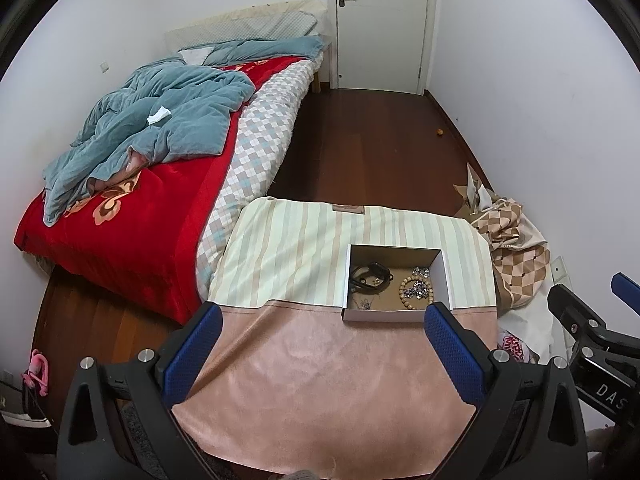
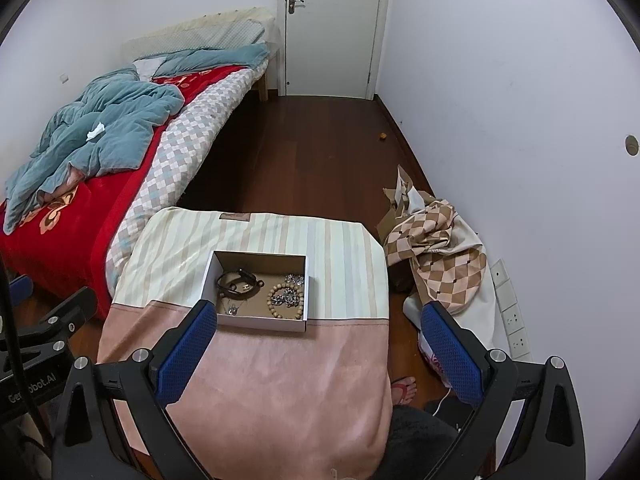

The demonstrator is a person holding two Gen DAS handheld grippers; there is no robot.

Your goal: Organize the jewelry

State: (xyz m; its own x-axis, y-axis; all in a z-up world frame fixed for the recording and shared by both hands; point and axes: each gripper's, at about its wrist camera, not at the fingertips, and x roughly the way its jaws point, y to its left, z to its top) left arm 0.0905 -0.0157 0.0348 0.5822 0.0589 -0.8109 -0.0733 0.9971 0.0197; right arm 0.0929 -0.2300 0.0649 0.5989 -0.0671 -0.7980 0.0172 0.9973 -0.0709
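1. The left gripper (image 1: 322, 316) hangs above the near, pink part of a cloth-covered table (image 1: 320, 380), its blue-padded jaws spread wide with nothing between them.
2. The right gripper (image 2: 318, 316) hovers at the table's near right side, jaws likewise wide apart and holding nothing; its left finger (image 2: 188, 348) overlaps the near left corner of the box in the right wrist view.
3. A shallow white cardboard box (image 1: 447, 276) with a brown floor sits on the table at about 1 o'clock from the left gripper, where the striped cloth meets the pink.
4. All the jewelry lies inside this box. A black leather bracelet (image 2: 236, 280) is coiled at the box's 10 o'clock corner.
5. A wooden bead bracelet (image 2: 286, 300) rests at 4 o'clock in the box, ringing part of a silver chain bracelet (image 2: 289, 294).
6. A thin silver piece (image 2: 231, 309), too small to identify, lies at the box's 7 o'clock corner.
7. In the left wrist view the same items appear: the leather bracelet (image 1: 370, 276), the bead bracelet (image 1: 416, 292) and sparkling silver links (image 1: 421, 271) toward the box's 2 o'clock corner.
8. A bed (image 1: 132, 216) with a red blanket and a rumpled blue-grey quilt (image 1: 160, 128) stands at 10 o'clock from the table.
9. A white door (image 1: 382, 24) closes the room at 12 o'clock.
10. A checked brown cloth heap (image 2: 440, 256) lies on the wooden floor at 3 o'clock, against the wall.
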